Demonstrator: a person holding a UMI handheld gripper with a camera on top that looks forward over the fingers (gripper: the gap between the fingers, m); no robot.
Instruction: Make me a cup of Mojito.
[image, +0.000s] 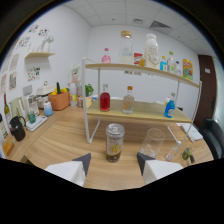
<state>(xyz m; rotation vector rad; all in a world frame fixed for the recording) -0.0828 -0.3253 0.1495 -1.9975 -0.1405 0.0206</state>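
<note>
Here, spread tongs (114, 161) flank a cylindrical can (114, 142).

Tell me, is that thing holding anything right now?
No. The hand-held gripper is open and empty; the can stands on the table just ahead, between its fingers, untouched.

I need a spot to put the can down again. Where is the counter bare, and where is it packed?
Bare wood lies left of the can, between the rack leg and the black jug. Right of the can, the empty glass and small items crowd it. The back-left corner is packed. The open jaws flank the can.
</note>
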